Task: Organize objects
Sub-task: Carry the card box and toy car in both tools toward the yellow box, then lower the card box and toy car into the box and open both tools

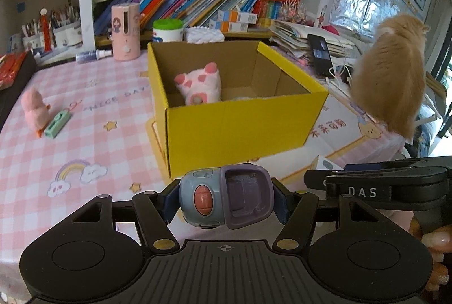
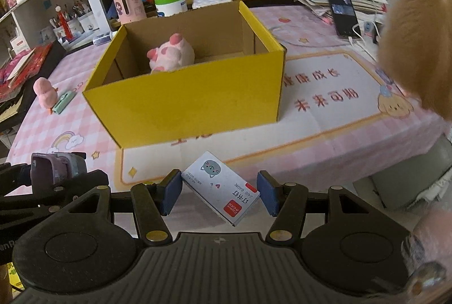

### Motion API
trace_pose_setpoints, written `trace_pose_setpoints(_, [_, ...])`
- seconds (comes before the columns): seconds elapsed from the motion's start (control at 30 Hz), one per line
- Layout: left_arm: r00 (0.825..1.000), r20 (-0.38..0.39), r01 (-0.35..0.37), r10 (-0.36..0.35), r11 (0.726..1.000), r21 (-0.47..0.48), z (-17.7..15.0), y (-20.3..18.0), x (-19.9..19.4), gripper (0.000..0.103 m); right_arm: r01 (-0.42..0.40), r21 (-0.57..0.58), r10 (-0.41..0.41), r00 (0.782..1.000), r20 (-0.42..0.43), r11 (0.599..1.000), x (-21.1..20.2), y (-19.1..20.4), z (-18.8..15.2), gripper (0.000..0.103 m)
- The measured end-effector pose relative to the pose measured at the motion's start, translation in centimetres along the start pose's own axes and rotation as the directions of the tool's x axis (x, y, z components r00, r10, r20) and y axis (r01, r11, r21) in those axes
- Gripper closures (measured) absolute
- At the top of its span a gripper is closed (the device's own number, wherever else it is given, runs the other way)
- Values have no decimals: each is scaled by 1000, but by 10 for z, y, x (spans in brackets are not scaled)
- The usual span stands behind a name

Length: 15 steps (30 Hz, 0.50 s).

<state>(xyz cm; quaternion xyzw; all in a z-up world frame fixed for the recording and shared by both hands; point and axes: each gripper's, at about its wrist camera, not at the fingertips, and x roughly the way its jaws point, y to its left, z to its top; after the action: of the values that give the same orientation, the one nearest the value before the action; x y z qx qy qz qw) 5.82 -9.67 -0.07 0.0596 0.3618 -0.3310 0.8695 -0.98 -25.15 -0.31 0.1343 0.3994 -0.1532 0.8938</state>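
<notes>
Fingers of the left gripper (image 1: 226, 201) clamp a blue-and-purple toy (image 1: 226, 198) just in front of the yellow box (image 1: 243, 128). The right gripper (image 2: 219, 192) stands spread, its pads either side of a small staple box (image 2: 221, 186) lying on the checked tablecloth (image 1: 93, 151) (touching or not, I cannot tell). Inside the yellow box sits a pink plush (image 2: 171, 54); an orange cat (image 1: 391, 72) perches beyond.
</notes>
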Motion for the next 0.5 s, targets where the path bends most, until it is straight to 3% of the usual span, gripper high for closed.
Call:
trace_pose_setpoints(0.3, [998,46,-42,41,999,16,24,-14,15,39,-37,-36,38,999,17,999,19,-14,30,47])
trace_pose_setpoints(0.5, [984,159,-94,86,994,47,52,-23,16,39,-45,-61,55,985,164,997,12,-25,63,47])
